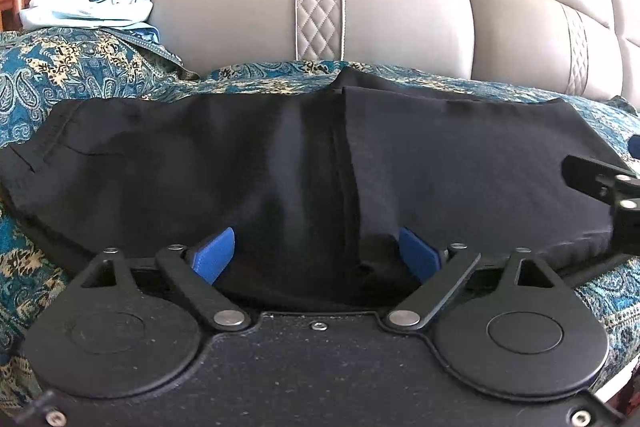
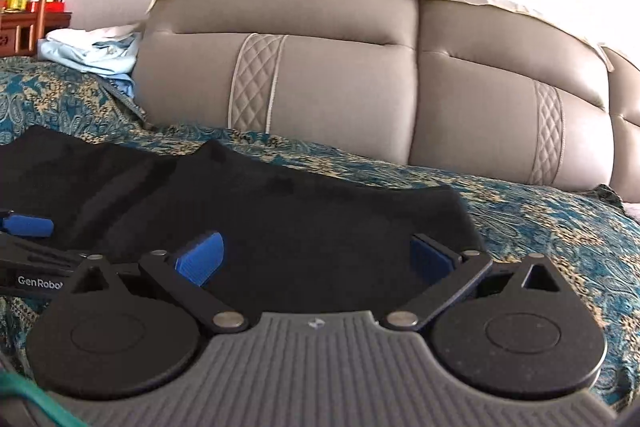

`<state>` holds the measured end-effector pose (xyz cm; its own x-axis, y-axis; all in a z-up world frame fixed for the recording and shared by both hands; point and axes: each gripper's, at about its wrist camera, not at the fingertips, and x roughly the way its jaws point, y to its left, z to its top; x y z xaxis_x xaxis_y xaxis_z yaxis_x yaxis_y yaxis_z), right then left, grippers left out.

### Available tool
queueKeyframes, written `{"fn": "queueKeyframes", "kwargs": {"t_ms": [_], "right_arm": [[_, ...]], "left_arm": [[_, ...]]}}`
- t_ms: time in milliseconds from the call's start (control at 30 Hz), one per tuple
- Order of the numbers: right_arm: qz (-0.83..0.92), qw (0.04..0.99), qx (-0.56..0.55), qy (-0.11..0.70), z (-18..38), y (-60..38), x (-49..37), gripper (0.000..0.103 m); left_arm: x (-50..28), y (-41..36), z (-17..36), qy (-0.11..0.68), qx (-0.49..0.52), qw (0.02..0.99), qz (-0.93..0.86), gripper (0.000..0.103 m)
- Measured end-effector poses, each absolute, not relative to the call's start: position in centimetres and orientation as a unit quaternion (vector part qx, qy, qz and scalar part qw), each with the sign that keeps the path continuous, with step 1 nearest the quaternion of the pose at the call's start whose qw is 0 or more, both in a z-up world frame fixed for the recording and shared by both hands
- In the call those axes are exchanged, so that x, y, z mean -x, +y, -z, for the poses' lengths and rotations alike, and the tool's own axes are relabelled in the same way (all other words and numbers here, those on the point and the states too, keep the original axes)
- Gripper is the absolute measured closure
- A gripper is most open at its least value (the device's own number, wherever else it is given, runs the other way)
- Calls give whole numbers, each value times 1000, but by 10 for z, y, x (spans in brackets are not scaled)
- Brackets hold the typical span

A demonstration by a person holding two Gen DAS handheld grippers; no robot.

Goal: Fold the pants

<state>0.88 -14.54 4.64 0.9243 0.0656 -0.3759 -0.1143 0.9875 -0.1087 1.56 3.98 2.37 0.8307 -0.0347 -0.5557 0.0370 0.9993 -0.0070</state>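
Two grippers, left gripper (image 1: 316, 253) and right gripper (image 2: 316, 259) (fingers spread), over black pants (image 1: 240, 155)

Pants (image 1: 240, 155) lie flat on the bed (image 1: 80, 67), across its width, before the headboard (image 1: 240, 7). Pile of cloth (image 1: 92, 7) at the bed's far left corner. Both hand-held grippers at the pants' near edge.

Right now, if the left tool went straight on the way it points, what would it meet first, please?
The left tool is open over the black pants, so it would meet them first, probably at the central fold. Beyond lies the padded headboard; depth is unclear.
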Motion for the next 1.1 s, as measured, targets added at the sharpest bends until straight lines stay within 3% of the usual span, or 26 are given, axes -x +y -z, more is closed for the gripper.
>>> {"fn": "queueKeyframes", "kwargs": {"t_ms": [333,833,1000,1100], "right_arm": [[-85,971,82,207,-29,-118,-24,0],[-141,960,101,220,-16,-74,-36,0],[-152,957,78,235,-8,-79,-41,0],[-162,954,84,237,-7,-80,-43,0]], "left_arm": [[-14,45,-25,283,10,959,14,14],[-12,142,-32,267,138,949,-93,12],[-5,142,-29,259,100,954,-111,9],[-2,149,-24,252,134,951,-117,2]]}}
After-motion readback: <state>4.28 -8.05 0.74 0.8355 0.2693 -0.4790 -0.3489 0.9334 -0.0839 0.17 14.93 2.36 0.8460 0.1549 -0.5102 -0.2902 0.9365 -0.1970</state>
